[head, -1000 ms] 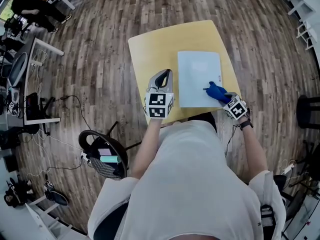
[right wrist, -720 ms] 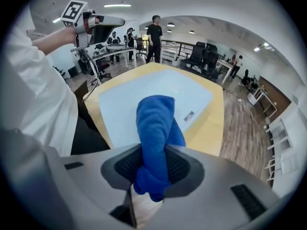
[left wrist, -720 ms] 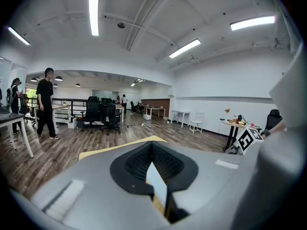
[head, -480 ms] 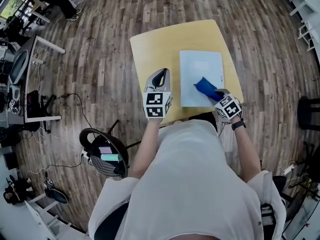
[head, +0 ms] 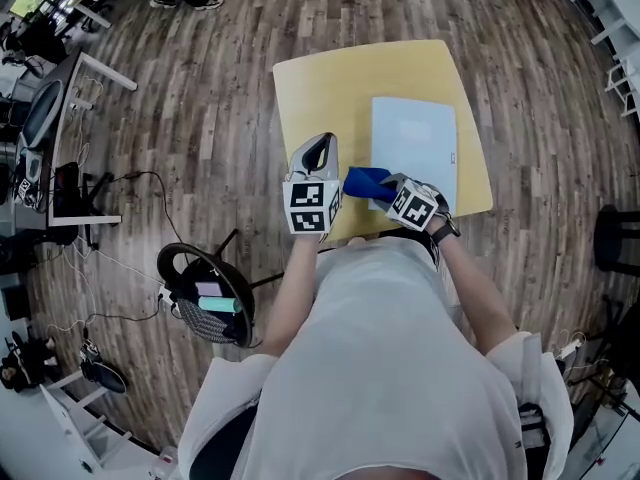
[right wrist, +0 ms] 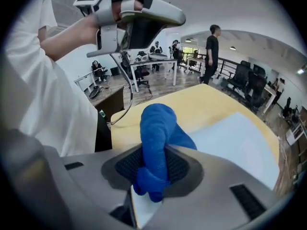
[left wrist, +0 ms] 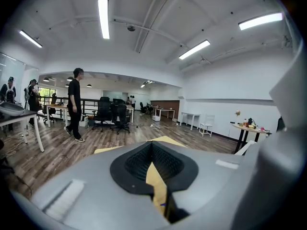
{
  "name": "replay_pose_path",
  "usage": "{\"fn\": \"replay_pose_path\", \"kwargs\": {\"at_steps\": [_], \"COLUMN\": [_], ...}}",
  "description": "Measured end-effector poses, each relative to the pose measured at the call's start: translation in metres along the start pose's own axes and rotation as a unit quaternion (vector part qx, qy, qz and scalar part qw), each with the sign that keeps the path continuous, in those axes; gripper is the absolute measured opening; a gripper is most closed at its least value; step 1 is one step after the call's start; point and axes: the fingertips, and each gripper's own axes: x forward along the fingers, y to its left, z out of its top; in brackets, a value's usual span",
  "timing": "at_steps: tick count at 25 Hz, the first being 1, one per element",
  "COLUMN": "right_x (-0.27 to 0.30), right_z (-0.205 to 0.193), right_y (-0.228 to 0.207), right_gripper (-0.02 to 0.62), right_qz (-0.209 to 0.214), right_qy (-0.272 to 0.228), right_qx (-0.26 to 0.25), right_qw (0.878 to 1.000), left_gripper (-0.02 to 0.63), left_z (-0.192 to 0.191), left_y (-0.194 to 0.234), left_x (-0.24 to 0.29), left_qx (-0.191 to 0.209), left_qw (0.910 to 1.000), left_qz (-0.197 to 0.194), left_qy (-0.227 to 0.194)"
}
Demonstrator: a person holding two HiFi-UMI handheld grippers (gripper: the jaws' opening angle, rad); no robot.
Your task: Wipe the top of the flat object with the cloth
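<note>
A white flat sheet (head: 415,148) lies on the right half of the yellow table (head: 320,93). My right gripper (head: 385,190) is shut on a bunched blue cloth (head: 365,181), which hangs just off the sheet's left edge near the table's front. In the right gripper view the cloth (right wrist: 157,133) stands up between the jaws, with the sheet (right wrist: 235,143) to its right. My left gripper (head: 317,153) hovers close beside the cloth on its left, jaws together and holding nothing. It also shows in the right gripper view as the left gripper (right wrist: 158,20) overhead.
A black round stool (head: 205,303) with small items on it stands on the wood floor, left of the person. Desks and cables (head: 60,178) line the far left. A person (left wrist: 74,104) walks among office chairs beyond the table.
The right gripper has carried the blue cloth leftward across the sheet, from its near right corner to past its left edge, beside the left gripper. The left gripper has barely moved.
</note>
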Motion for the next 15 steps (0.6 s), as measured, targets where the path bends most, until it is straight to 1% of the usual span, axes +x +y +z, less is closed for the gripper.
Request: {"fn": "replay_pose_path", "kwargs": {"at_steps": [2,4,8,11,15], "right_x": [0.000,-0.009,-0.038,-0.064,-0.100], "right_z": [-0.008,-0.021,-0.063,-0.107,-0.156], "right_y": [0.000,0.002,-0.001,-0.008,-0.025], "right_gripper": [0.115,0.114,0.114,0.114,0.114], "right_qz": [0.002,-0.002,-0.026,-0.052,-0.099], "right_qy": [0.005,0.018,0.050,0.078,0.088], "right_qx": [-0.004,0.006,0.020,0.058,0.141], "right_qw": [1.000,1.000,0.998,0.994,0.981], "left_gripper": [0.009,0.009,0.009,0.009,0.009], "left_z": [-0.002,-0.004,-0.007,-0.006,-0.005], "left_y": [0.002,0.002,-0.002,-0.009,-0.017], "left_x": [0.001,0.003,0.013,0.020,0.028], "left_qx": [-0.001,-0.002,-0.003,0.000,0.005], "left_qw": [1.0000,1.0000,0.9999,0.9995,0.9989], "left_qz": [-0.001,-0.004,-0.016,-0.030,-0.045], "left_qy": [0.001,0.003,0.006,0.006,0.010]}}
